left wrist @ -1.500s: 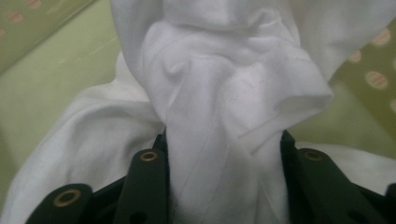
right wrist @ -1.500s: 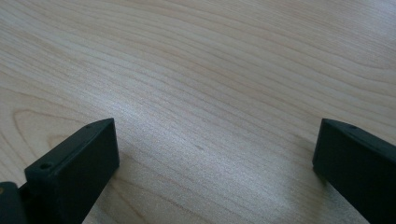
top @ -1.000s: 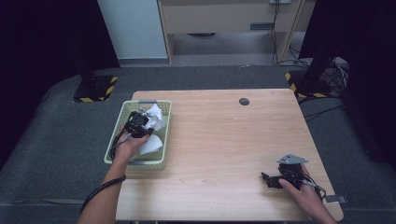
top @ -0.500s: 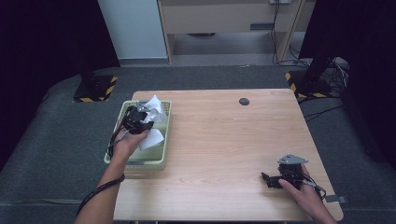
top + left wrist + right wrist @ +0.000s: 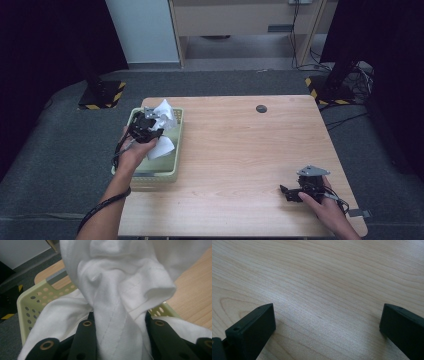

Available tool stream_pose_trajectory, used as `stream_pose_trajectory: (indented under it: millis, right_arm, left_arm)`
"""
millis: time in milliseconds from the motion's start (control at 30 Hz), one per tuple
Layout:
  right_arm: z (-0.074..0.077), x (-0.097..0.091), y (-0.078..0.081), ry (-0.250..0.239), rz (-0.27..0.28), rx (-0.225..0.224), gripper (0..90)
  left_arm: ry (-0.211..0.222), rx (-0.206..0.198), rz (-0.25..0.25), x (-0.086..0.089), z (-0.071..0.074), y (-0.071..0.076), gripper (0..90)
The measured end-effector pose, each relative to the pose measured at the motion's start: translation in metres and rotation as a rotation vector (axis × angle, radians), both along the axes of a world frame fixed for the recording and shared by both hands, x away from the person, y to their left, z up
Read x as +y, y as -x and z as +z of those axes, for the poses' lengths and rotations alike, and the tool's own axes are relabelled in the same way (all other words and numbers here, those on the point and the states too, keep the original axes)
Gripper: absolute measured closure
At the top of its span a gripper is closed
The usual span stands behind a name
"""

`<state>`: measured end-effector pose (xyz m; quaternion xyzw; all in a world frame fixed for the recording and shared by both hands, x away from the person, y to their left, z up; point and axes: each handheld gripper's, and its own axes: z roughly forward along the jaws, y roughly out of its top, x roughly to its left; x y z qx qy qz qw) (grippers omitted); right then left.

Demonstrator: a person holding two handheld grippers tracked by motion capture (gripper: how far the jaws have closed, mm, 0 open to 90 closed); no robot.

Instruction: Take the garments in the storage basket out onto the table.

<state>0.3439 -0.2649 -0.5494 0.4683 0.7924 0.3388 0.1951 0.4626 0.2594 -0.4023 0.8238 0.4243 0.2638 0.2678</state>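
One white cloth (image 5: 117,302) pinched in left hand-held gripper (image 5: 150,124); right hand-held gripper (image 5: 327,325) spread.

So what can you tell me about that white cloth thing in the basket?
The white cloth looks like soft knit fabric with a stitched seam running down it. It is crumpled and bunched, with a gathered fold pinched between the left tongs. Part of it is lifted above the pale green perforated basket, part hangs down inside. The basket sits at the wooden table's left edge.
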Motion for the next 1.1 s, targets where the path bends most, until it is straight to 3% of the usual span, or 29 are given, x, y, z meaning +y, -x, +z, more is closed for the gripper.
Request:
stream_pose_trajectory:
  millis: [500,700,1100]
  right_arm:
    - [0.0,0.0,0.0,0.0,0.001,-0.001,0.4]
    - [0.0,0.0,0.0,0.0,0.001,-0.001,0.4]
    - [0.0,0.0,0.0,0.001,0.002,-0.002,0.4]
  left_arm:
    - [-0.022,-0.011,-0.038,-0.011,0.009,0.007,69.8]
    - [-0.019,-0.033,-0.059,-0.019,0.021,0.012,69.8]
    - [-0.019,-0.042,-0.077,-0.027,0.027,0.014,69.8]
